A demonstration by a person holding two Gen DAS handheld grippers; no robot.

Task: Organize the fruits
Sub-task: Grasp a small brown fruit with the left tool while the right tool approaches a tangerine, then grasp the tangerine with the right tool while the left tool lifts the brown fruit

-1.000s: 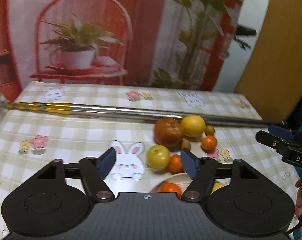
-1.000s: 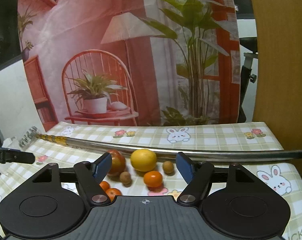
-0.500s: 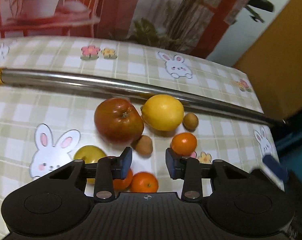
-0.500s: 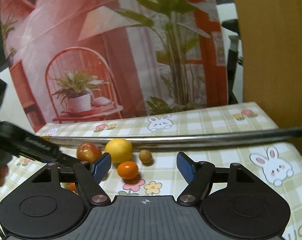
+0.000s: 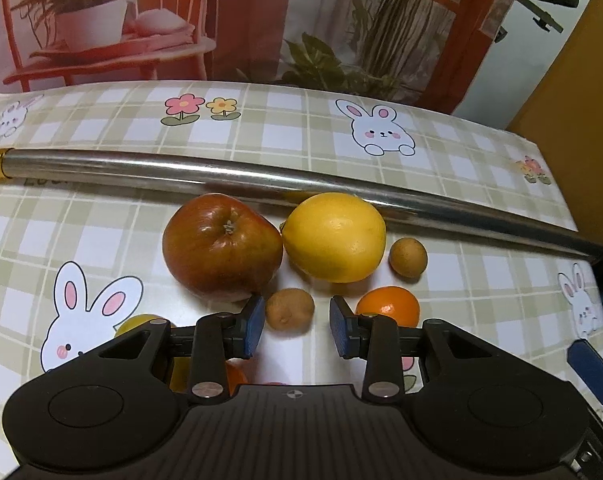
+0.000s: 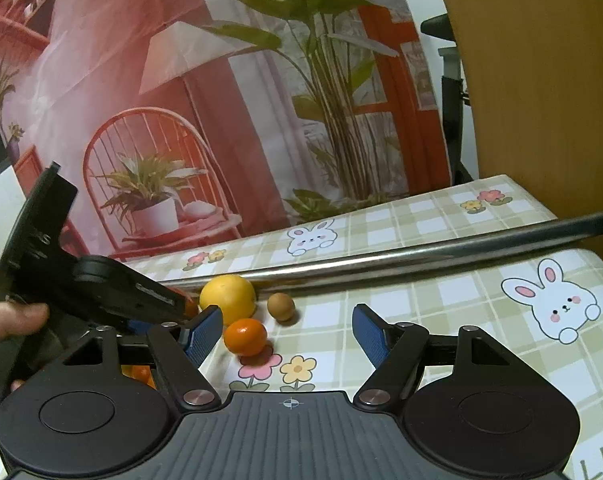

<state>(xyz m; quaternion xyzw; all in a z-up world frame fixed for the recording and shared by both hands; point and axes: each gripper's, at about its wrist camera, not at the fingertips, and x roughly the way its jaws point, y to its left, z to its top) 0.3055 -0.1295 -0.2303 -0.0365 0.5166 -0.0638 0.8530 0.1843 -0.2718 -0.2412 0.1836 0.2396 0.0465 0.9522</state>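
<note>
The left tool point(image 5: 295, 326) is closing, its pads flanking but not pressing a small brown fruit point(image 5: 289, 307) on the desk point(image 5: 101, 216), just near of the red apple point(image 5: 221, 246) and lemon point(image 5: 334, 237). The right tool point(image 6: 287, 334) stands apart, empty, near a mandarin point(image 6: 245, 336).

My left gripper point(image 5: 295, 326) points steeply downward; its jaws are closing and stand narrowly apart, the pads not pressing on anything. My right gripper point(image 6: 287, 332) points shallowly downward, jaws held wide apart with nothing gripped. My left hand point(image 6: 9, 322) shows to the left of the right jaws, wrapped around the left gripper's handle.
</note>
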